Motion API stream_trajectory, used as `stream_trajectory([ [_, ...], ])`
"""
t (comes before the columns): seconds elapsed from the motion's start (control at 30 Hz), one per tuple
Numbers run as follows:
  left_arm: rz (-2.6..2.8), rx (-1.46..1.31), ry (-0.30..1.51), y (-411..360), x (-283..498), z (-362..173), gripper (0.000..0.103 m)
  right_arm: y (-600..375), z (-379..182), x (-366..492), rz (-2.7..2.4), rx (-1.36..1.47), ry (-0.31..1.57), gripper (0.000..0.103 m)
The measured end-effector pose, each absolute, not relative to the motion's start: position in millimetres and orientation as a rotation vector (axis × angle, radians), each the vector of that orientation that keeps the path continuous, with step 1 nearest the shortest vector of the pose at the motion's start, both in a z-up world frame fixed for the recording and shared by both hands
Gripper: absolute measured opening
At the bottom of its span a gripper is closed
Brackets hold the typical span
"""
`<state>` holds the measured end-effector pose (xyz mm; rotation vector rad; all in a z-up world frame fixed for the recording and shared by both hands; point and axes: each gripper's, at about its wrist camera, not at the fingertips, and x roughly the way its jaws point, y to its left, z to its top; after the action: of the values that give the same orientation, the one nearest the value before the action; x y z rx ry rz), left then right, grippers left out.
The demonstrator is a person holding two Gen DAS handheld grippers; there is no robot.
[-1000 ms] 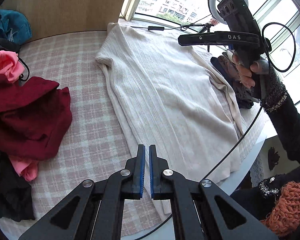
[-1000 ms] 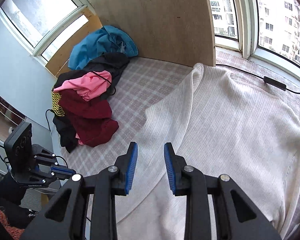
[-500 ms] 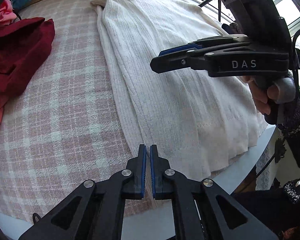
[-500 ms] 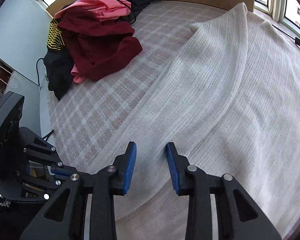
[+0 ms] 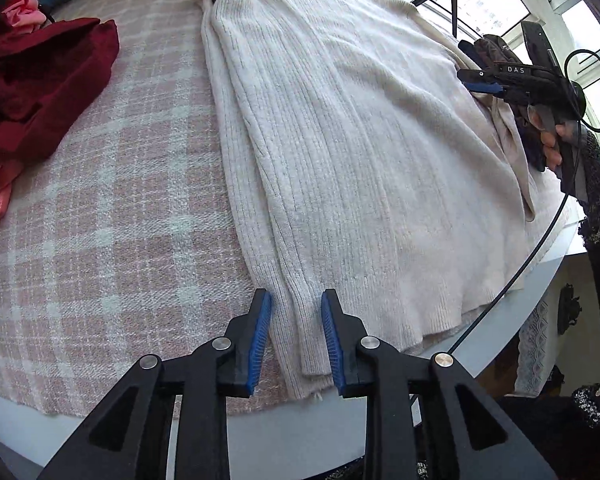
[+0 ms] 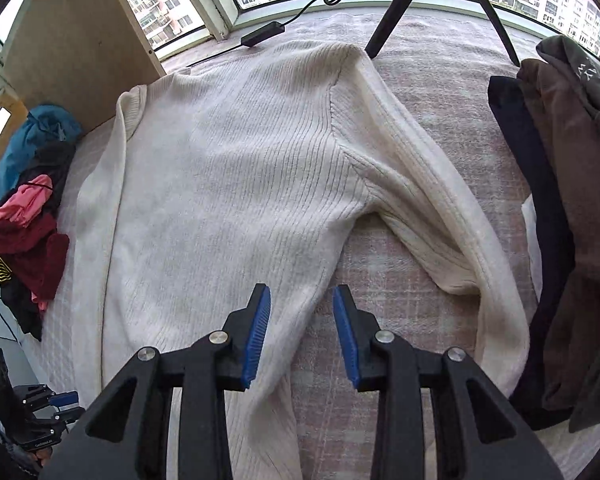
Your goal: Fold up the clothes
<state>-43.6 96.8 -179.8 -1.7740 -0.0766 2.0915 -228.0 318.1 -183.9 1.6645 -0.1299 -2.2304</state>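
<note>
A cream ribbed sweater lies flat on the pink plaid cloth; it also shows in the right wrist view. Its left sleeve is folded in along the body. My left gripper is open, its jaws either side of that sleeve's cuff at the table's near edge. My right gripper is open over the sweater's right hem edge, with the right sleeve bent out beside it. The right gripper also shows in the left wrist view.
A pile of dark red, pink, black and blue clothes sits at the left. A stack of folded dark garments lies at the right. A tripod leg and a cable with adapter stand by the window. A wooden board is at the back left.
My left gripper has opened and come down around the sleeve cuff. My right gripper has swung from the sweater's left side to its right hem.
</note>
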Motion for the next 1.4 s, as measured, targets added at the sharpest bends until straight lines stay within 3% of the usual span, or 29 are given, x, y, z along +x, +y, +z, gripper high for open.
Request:
stream_trajectory([
  [0.13,2.103,-1.785,-0.088,96,-42,-178,0.025,299,-195,-232,-2.163,1.651,-0.072,0.030],
  [0.17,2.106,-1.787,-0.090,95,-42,-178,0.025,293,-194,-230,-2.180,1.637,0.005,0.023],
  [0.2,2.109,-1.790,-0.093,95,-41,-178,0.025,291,-193,-229,-2.207,1.629,0.072,0.007],
  [0.3,2.119,-1.801,-0.120,92,-39,-176,0.025,302,-187,-227,-2.215,1.608,0.054,0.009],
  [0.37,2.122,-1.818,-0.150,89,-37,-174,0.026,310,-180,-216,-2.188,1.594,0.053,0.017],
  [0.43,2.119,-1.839,-0.165,89,-36,-175,0.030,321,-174,-193,-2.186,1.577,0.069,0.034],
  [0.6,2.112,-1.893,-0.203,90,-34,-177,0.034,340,-172,-121,-2.144,1.613,0.039,0.035],
  [0.77,2.123,-1.888,-0.058,110,-30,-176,0.035,352,-183,-70,-2.126,1.670,-0.028,0.035],
  [0.83,2.132,-1.884,-0.047,112,-28,-176,0.026,355,-187,-56,-2.113,1.693,-0.091,0.035],
  [0.87,2.133,-1.878,-0.044,112,-27,-176,0.014,354,-191,-50,-2.098,1.706,-0.120,0.035],
  [1.03,2.128,-1.848,-0.087,96,-13,-174,0.008,344,-205,-24,-2.059,1.744,-0.084,0.035],
  [1.1,2.118,-1.837,-0.110,82,-5,-172,0.008,341,-207,-21,-2.043,1.724,-0.082,0.035],
  [1.2,2.108,-1.814,-0.153,60,-7,-162,0.007,341,-206,-21,-2.004,1.709,-0.079,0.008],
  [1.4,2.154,-1.738,-0.187,22,15,-122,0.007,355,-184,-20,-1.963,1.670,-0.145,0.008],
])
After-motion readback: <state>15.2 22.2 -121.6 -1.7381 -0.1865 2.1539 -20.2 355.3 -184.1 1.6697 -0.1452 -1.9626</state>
